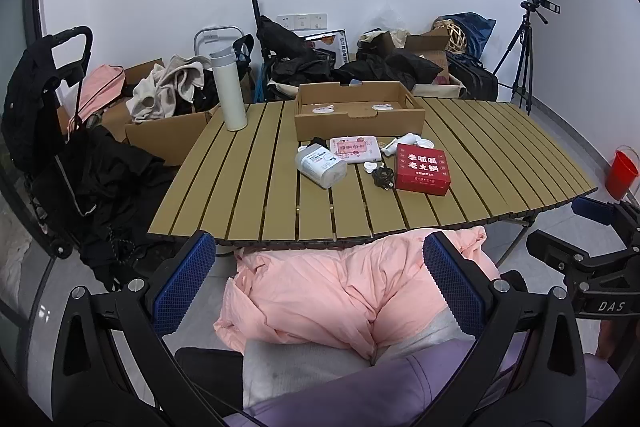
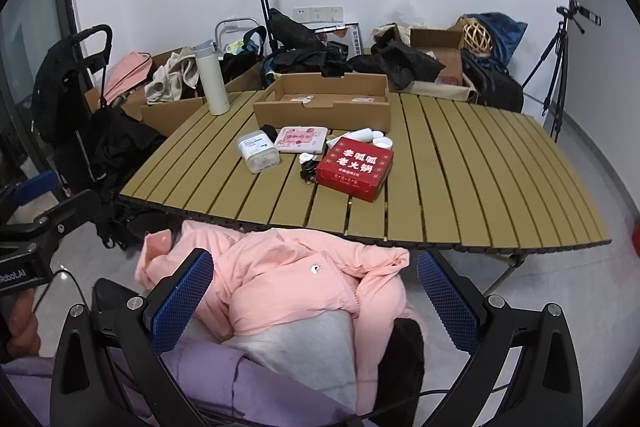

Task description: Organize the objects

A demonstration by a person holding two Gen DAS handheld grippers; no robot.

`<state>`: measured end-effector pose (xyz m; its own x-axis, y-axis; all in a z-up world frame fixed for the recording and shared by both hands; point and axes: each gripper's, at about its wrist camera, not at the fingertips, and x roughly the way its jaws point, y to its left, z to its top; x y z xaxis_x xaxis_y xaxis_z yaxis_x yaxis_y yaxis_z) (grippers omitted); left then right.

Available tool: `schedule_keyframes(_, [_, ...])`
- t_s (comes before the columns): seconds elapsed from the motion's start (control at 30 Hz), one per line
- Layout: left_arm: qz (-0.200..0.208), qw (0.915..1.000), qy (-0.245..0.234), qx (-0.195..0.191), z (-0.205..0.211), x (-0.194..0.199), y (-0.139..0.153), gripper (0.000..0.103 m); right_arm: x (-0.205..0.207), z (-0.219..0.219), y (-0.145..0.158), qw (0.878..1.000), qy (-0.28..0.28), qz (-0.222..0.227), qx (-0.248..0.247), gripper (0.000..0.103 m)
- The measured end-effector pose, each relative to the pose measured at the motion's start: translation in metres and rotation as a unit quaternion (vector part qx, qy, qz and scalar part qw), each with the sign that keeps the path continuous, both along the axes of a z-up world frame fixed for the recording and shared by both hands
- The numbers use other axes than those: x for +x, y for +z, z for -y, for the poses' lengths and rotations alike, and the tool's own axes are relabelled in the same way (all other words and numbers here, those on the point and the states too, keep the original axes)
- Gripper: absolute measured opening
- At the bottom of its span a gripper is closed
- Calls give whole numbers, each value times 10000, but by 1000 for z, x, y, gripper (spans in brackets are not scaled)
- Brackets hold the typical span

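On the slatted table point(image 1: 248, 195) point(image 2: 480, 179) lie a red box point(image 1: 422, 169) point(image 2: 355, 167), a clear wipes tub point(image 1: 320, 165) point(image 2: 258, 151), a pink packet point(image 1: 355, 149) point(image 2: 301, 139), a black cable point(image 1: 382, 177) point(image 2: 307, 173) and small white caps point(image 1: 412, 141) point(image 2: 378, 139). Behind them stands an open cardboard tray point(image 1: 360, 115) point(image 2: 324, 101). My left gripper point(image 1: 320, 283) and right gripper point(image 2: 316, 297) are open and empty, held well short of the table above a pink jacket point(image 1: 340, 287) point(image 2: 288, 275).
A white bottle point(image 1: 229, 89) point(image 2: 211, 79) stands at the table's far left. Carts, clothes and cardboard boxes point(image 1: 168, 131) crowd the floor behind and to the left. A tripod point(image 1: 522, 55) point(image 2: 556, 67) stands at the right wall, with a red bucket point(image 1: 620, 173) nearby.
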<state>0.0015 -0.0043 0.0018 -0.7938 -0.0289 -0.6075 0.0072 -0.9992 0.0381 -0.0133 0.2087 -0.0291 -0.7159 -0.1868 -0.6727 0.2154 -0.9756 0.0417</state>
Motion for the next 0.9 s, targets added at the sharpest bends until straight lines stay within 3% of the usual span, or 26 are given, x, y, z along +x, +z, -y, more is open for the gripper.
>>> schedule_keyframes(0.9, [46,10000,-18,-26,-1,-1,-3,103,-1,-5,-3,9999,-125,22,-54,103])
